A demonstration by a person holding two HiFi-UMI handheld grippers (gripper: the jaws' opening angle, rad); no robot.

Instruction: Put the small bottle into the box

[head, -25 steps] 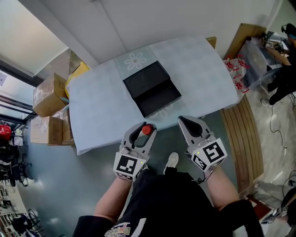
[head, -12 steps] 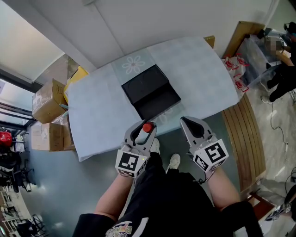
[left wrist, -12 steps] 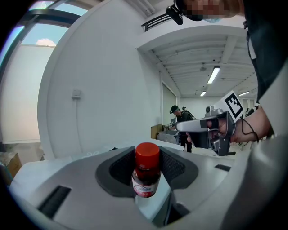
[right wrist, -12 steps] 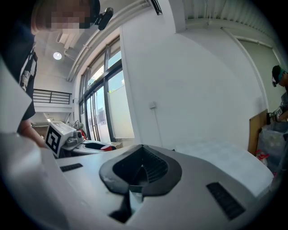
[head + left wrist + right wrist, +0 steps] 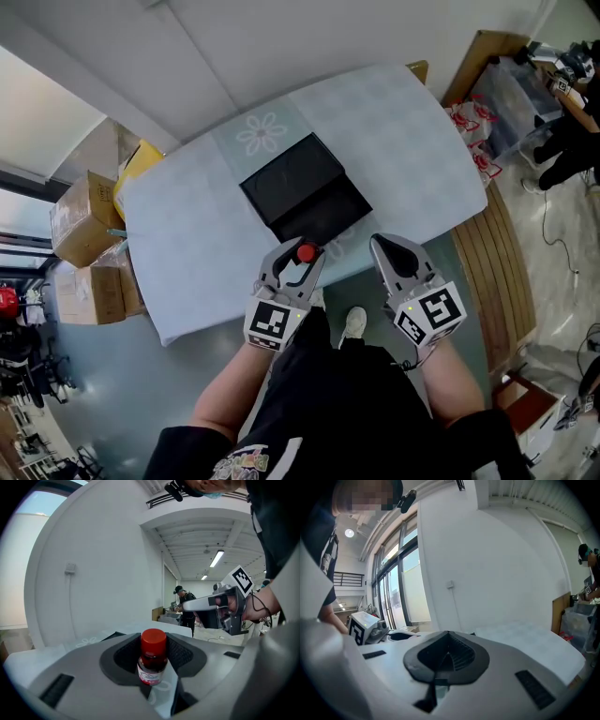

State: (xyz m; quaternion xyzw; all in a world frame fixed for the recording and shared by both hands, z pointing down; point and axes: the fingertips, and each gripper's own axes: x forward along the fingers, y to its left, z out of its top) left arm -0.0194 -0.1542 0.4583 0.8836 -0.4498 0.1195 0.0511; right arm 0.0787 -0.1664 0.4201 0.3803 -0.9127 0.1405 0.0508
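A pale-clothed table [image 5: 403,131] is carrying the open black box [image 5: 305,199] at its middle, and cartons [image 5: 80,217] are sitting on the floor [image 5: 141,394] left of the box. Just short of the box, the left gripper [image 5: 300,247] is grasping the red-capped bottle [image 5: 153,656], and the right gripper [image 5: 382,244] is hanging clenched and empty.

pale cloth-covered table [image 5: 187,244], cardboard boxes [image 5: 80,220] stacked to its left, wooden slats [image 5: 483,281] on its right
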